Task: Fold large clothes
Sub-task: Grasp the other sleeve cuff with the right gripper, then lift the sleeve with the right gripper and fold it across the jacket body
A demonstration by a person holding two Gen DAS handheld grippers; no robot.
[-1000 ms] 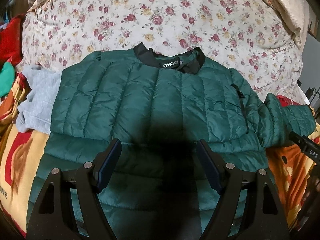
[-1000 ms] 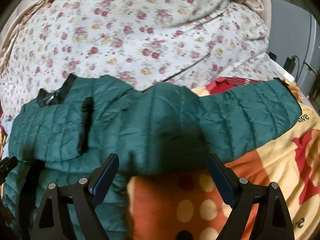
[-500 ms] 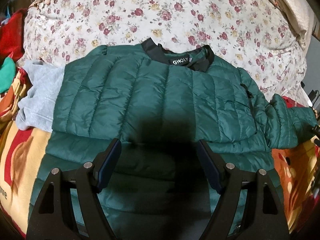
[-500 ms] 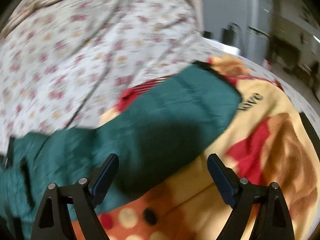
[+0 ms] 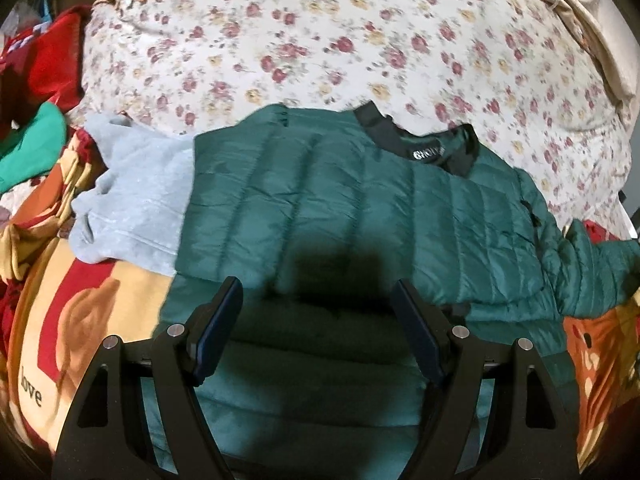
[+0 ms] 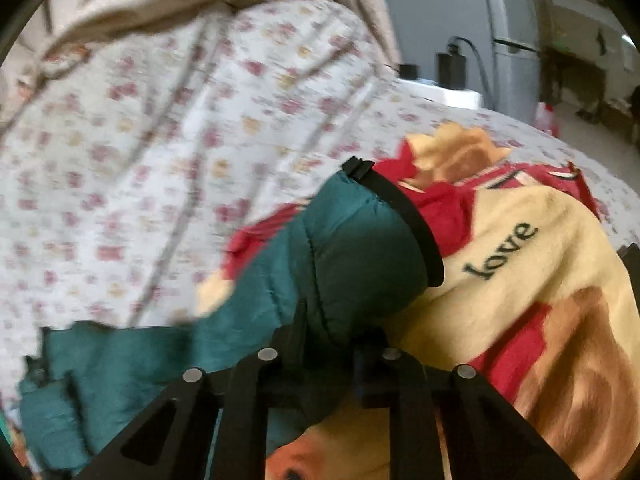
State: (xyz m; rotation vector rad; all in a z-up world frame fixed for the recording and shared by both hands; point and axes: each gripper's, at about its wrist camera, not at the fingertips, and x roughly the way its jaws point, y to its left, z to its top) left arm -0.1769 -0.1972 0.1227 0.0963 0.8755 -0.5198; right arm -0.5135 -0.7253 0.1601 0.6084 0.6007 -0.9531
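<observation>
A dark green quilted jacket lies spread on the bed, black collar at the far side, its bottom part folded up. My left gripper is open and empty, hovering over the jacket's near fold. My right gripper is shut on the jacket's right sleeve, just behind its black cuff. The sleeve bunches between the jaws. The same sleeve trails off at the right edge of the left wrist view.
A floral quilt covers the far side of the bed. A yellow and red "love" blanket lies under the jacket. A grey garment sits left of the jacket, with red and green clothes beyond. A white cabinet stands past the bed.
My right gripper swung right along the sleeve to the cuff end and closed on it. My left gripper stayed open and shifted left, so the jacket sits further right in view.
</observation>
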